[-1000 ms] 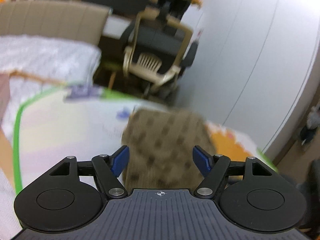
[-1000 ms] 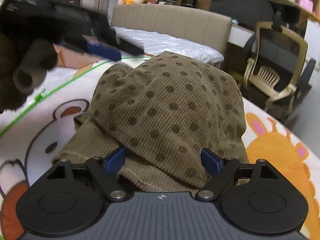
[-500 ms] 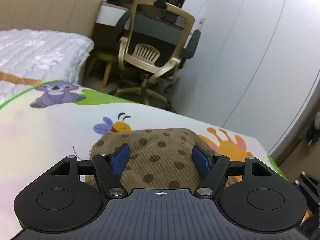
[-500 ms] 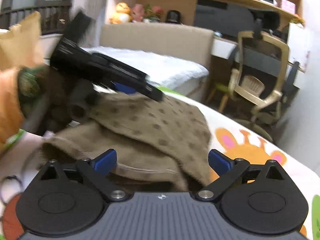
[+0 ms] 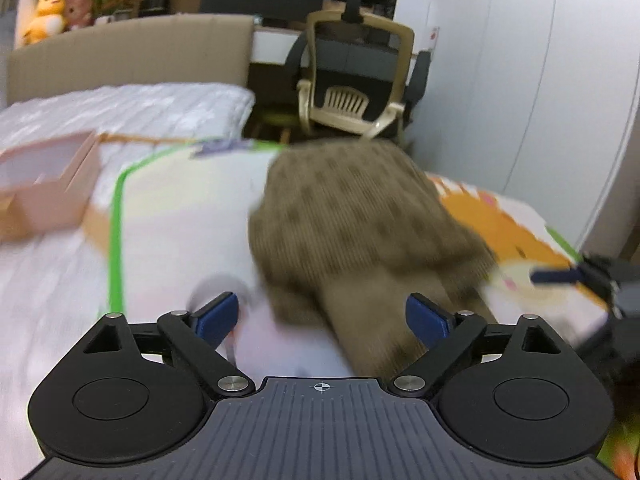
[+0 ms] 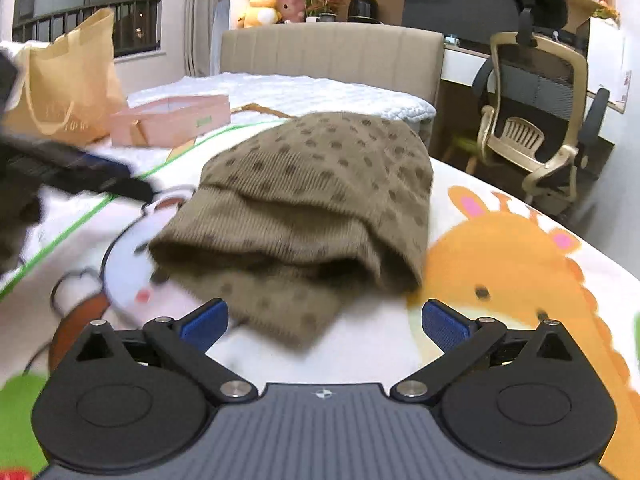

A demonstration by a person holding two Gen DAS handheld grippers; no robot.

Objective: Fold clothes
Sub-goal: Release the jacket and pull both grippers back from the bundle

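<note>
Right wrist view: a brown dotted corduroy garment (image 6: 312, 200) lies loosely folded in soft, rounded layers on the cartoon-print mat (image 6: 520, 264) covering the bed. The right hand-held gripper (image 6: 324, 322) is opening, nothing pinched, its pads either side of the nearest hem. The left hand-held gripper (image 5: 322, 316), also opening, holds nothing. The cloth looks light, limp and grippy; a hem edge or corner would likely give the surest hold.
</note>
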